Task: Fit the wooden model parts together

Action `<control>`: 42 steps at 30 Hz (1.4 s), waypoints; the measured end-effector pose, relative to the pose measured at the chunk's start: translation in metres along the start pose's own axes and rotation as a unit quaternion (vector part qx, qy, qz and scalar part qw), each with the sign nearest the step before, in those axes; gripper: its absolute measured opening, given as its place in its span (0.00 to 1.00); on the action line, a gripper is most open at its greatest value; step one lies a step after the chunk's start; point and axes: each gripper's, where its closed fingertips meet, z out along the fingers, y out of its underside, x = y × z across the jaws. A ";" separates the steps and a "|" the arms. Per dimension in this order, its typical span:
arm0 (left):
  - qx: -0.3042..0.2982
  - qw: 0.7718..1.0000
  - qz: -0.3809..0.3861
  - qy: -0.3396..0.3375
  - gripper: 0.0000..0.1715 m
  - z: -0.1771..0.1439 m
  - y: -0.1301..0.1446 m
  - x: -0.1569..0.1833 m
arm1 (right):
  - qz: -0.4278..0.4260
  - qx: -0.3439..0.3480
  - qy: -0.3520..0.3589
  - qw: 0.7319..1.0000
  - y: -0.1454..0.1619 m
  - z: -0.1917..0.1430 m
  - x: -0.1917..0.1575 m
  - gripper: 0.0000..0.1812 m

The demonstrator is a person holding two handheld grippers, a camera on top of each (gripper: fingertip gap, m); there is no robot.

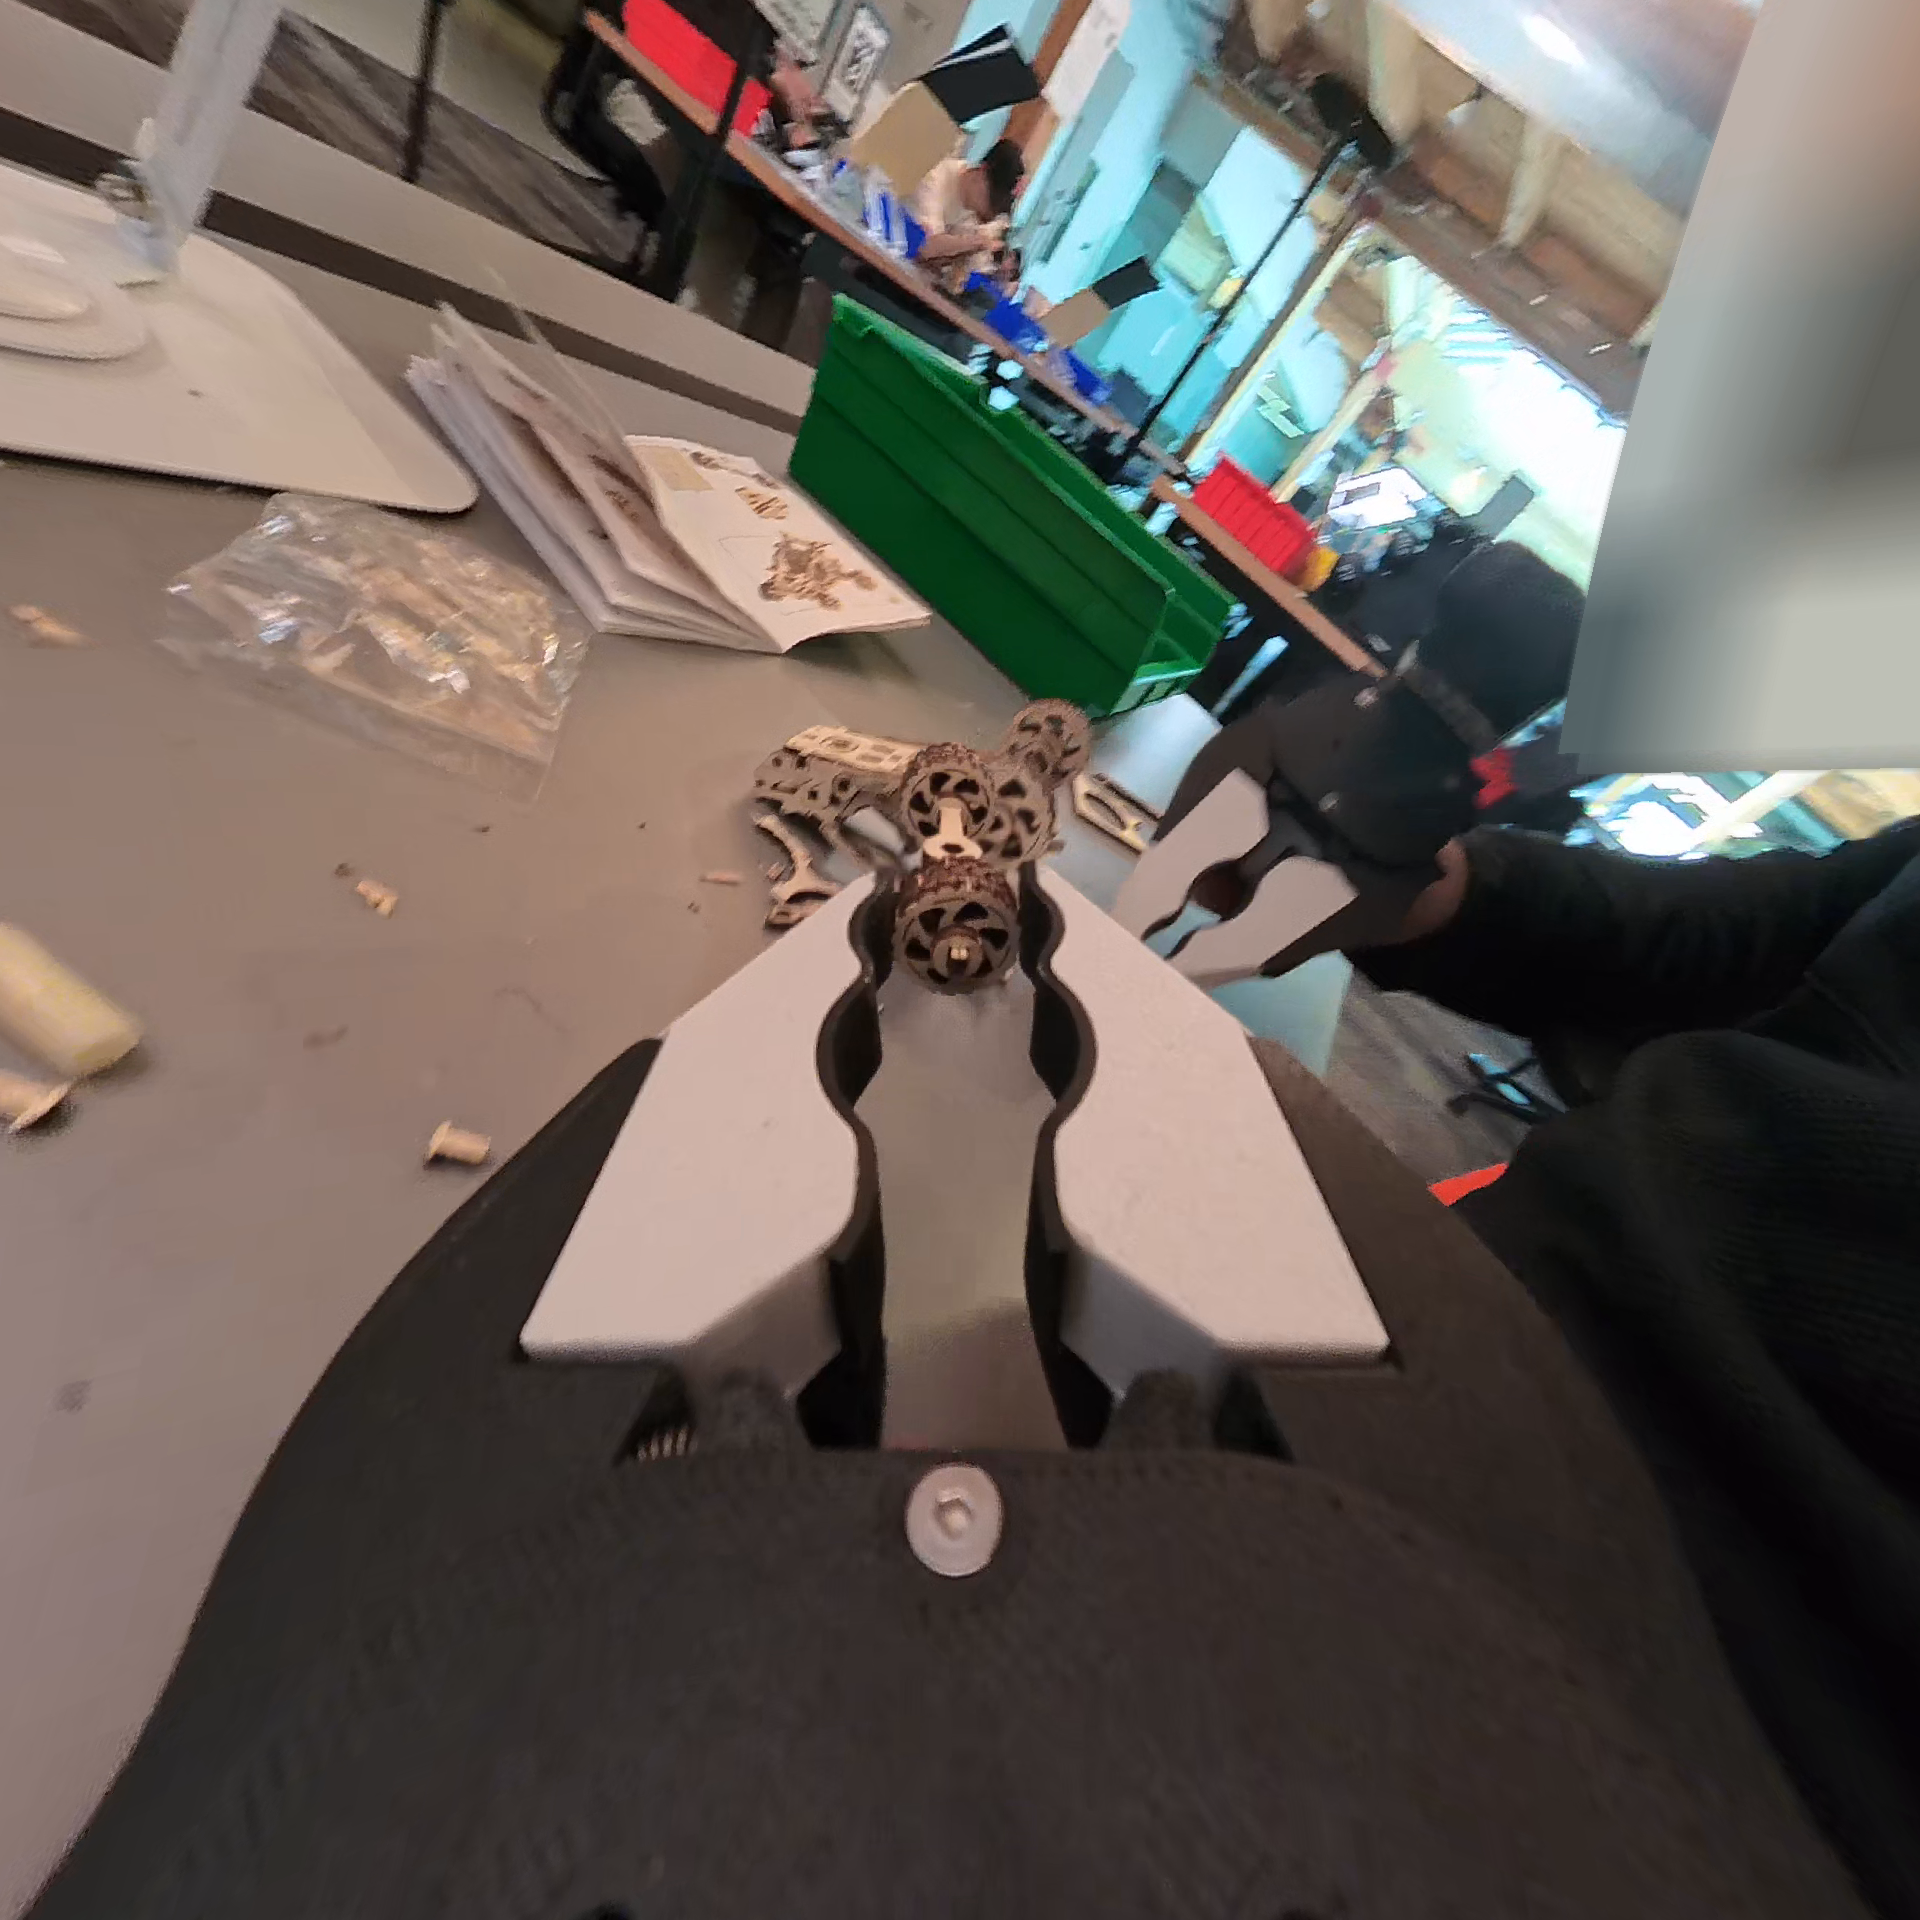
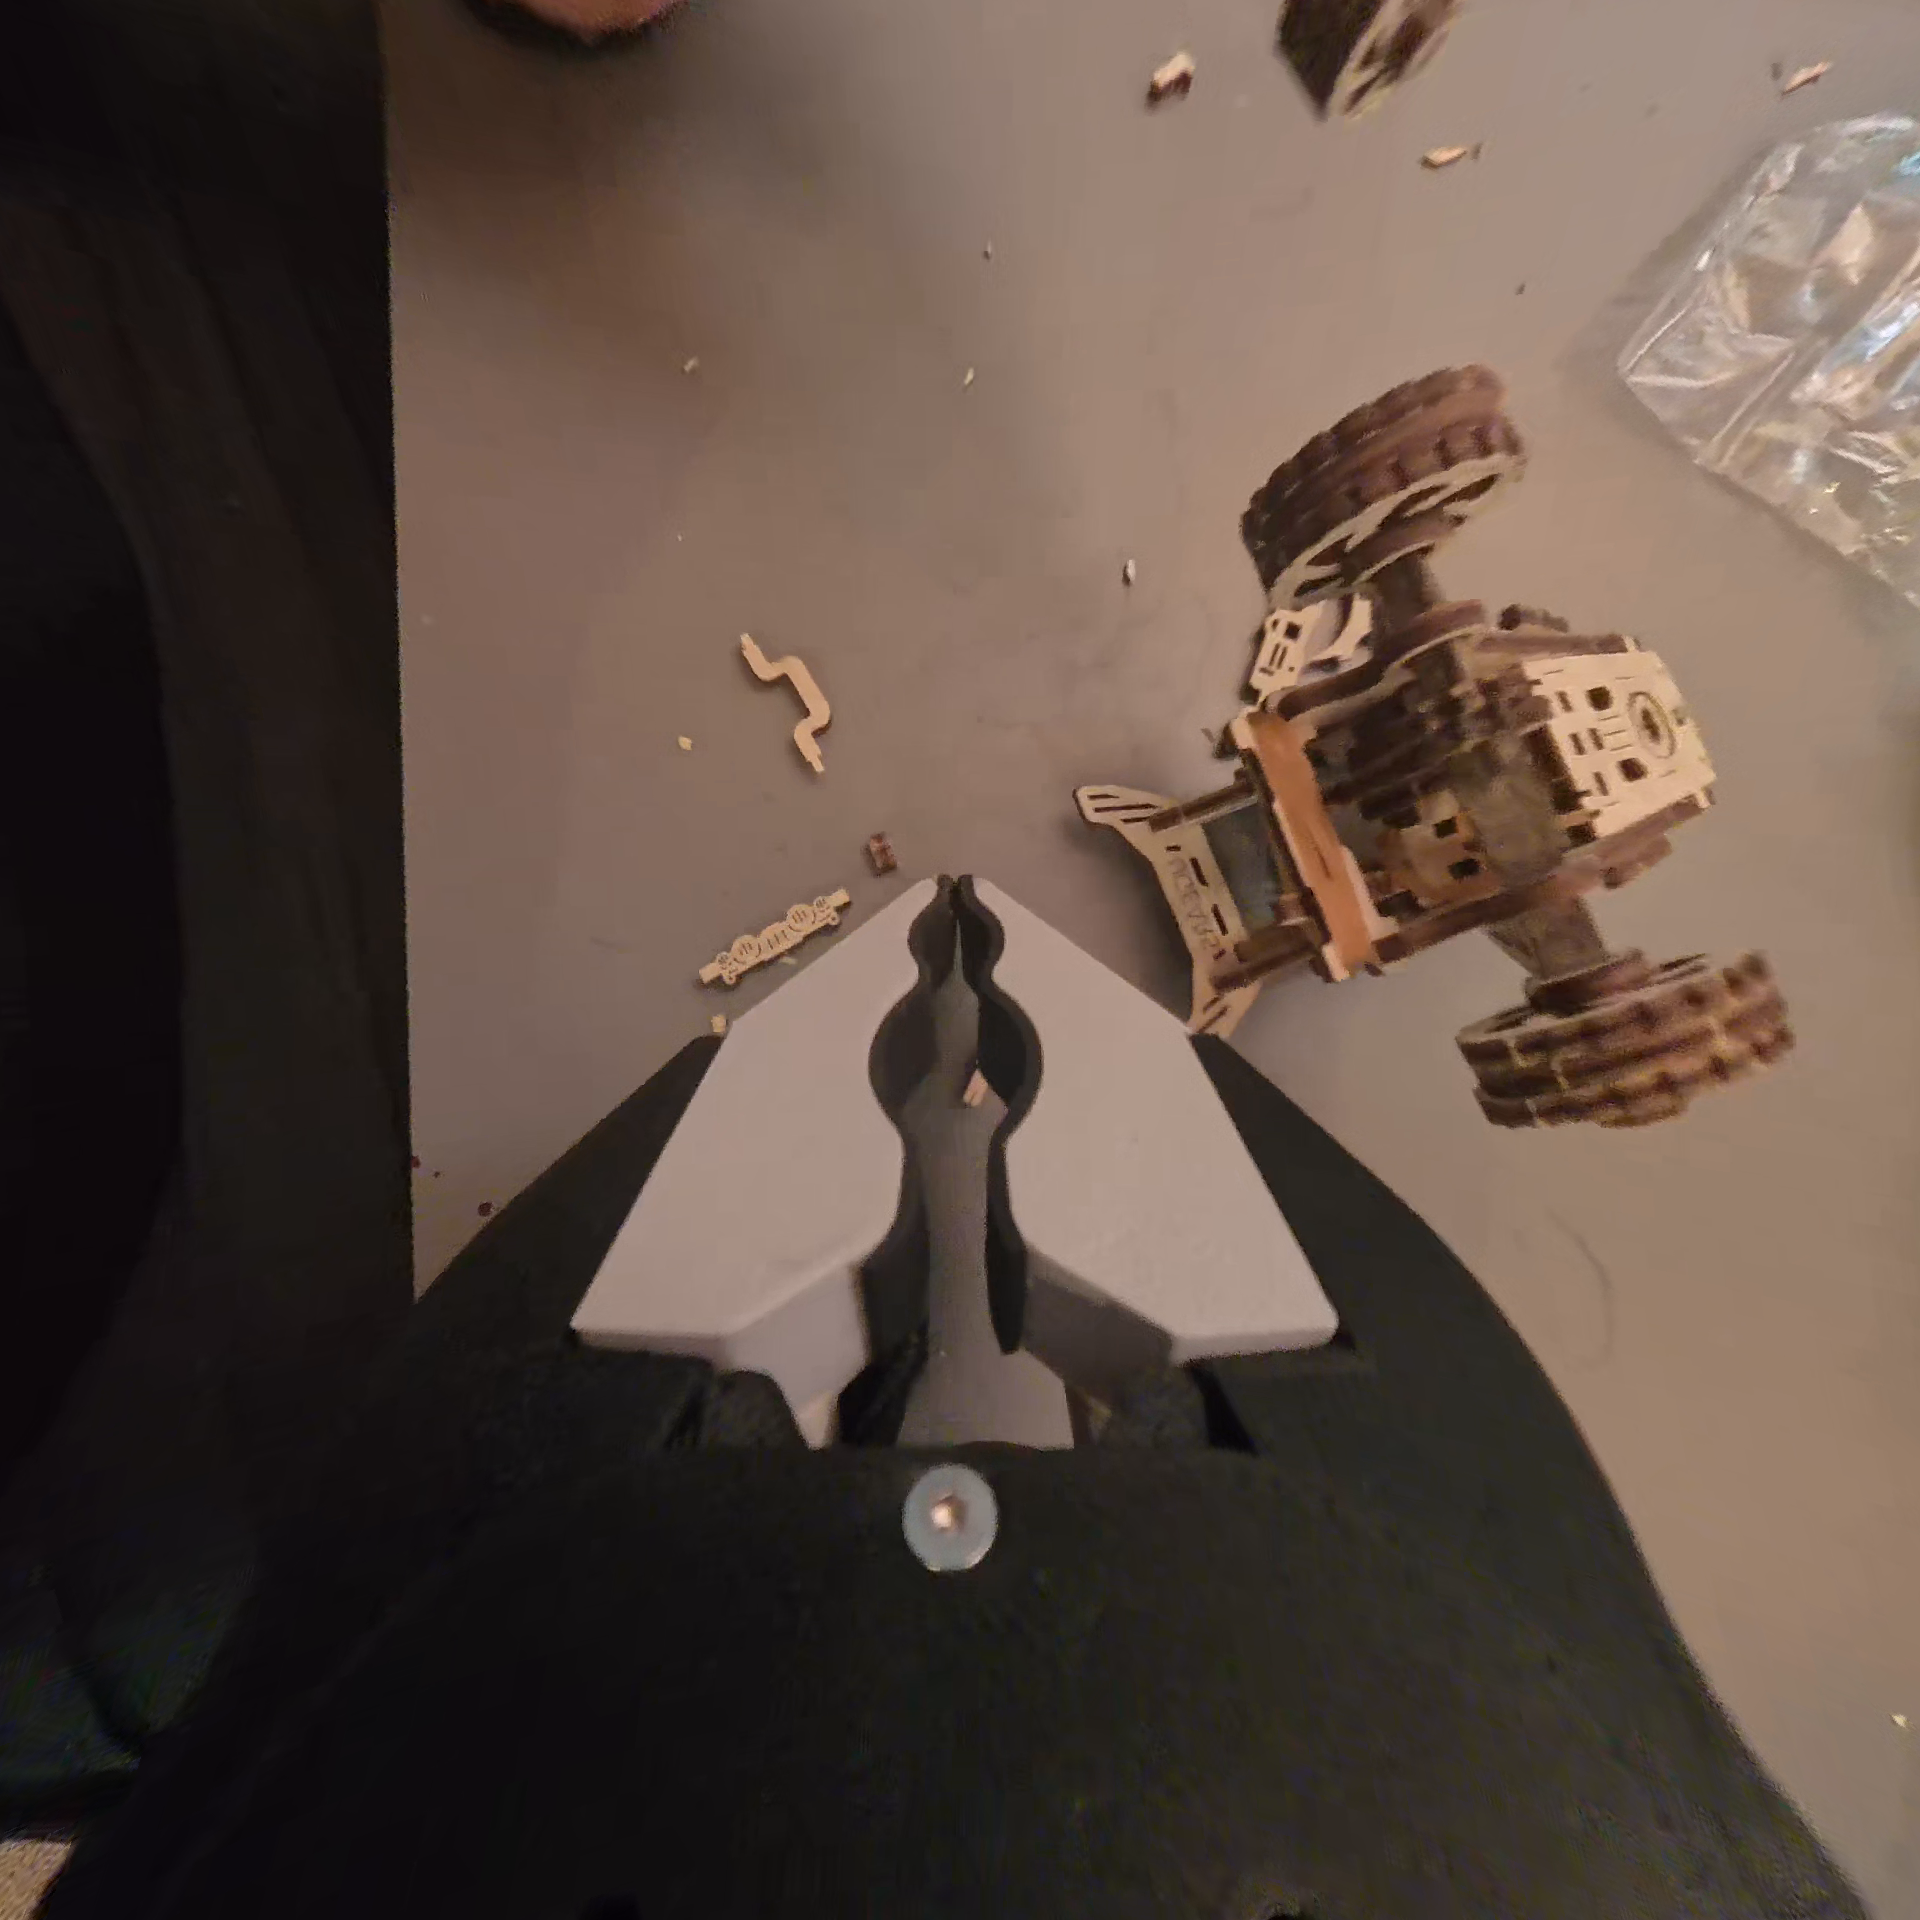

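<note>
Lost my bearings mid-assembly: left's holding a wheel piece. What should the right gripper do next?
Probably open the right gripper and shift it sideways onto the wooden model: its jaws are shut beside the model, while the left gripper clamps the wheel piece.

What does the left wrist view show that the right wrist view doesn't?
Only the left wrist view shows the open instruction booklet, the green bin and the left gripper shut on a wooden wheel assembly. Only the right wrist view shows a bent wooden strip and a flat ornamented piece loose on the grey table. Both show the right gripper, shut, and the clear plastic bag.
</note>
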 end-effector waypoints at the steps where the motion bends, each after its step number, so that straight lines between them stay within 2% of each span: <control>1: 0.000 1.000 0.003 -0.010 0.12 -0.004 0.001 0.000 | 0.001 0.004 0.000 1.000 -0.003 -0.003 0.000 0.00; 6: 0.011 0.998 0.004 -0.063 0.12 -0.030 -0.004 -0.014 | -0.018 0.030 0.003 0.999 -0.036 -0.012 -0.001 0.02; 11: 0.023 0.986 0.008 -0.165 0.12 -0.069 -0.018 -0.030 | 0.001 0.077 -0.001 0.997 -0.106 -0.009 0.004 0.05; 14: 0.007 0.976 0.026 -0.218 0.12 -0.100 -0.026 -0.027 | 0.033 0.094 0.012 0.995 -0.151 0.005 0.013 0.03; 17: 0.010 0.967 0.052 -0.248 0.12 -0.131 -0.044 -0.026 | 0.071 0.089 0.020 0.993 -0.176 0.041 0.021 0.05; 20: 0.031 0.967 0.050 -0.246 0.12 -0.149 -0.058 -0.025 | 0.130 0.087 0.022 0.987 -0.188 0.079 0.034 0.09; 21: 0.034 0.966 0.054 -0.250 0.12 -0.154 -0.059 -0.027 | 0.146 0.091 0.030 0.985 -0.191 0.089 0.041 0.08; 26: 0.060 0.967 0.012 -0.245 0.12 -0.169 -0.058 -0.038 | 0.182 0.040 0.053 0.981 -0.176 0.137 0.058 0.08; 35: 0.088 0.971 -0.026 -0.219 0.12 -0.178 -0.062 -0.040 | 0.138 0.005 0.132 0.982 -0.174 0.157 0.082 0.09; 39: 0.085 0.972 -0.034 -0.216 0.12 -0.176 -0.059 -0.040 | 0.134 0.008 0.148 0.980 -0.174 0.156 0.091 0.10; 42: 0.084 0.972 -0.033 -0.217 0.12 -0.175 -0.059 -0.041 | 0.136 0.013 0.137 0.981 -0.173 0.156 0.092 0.06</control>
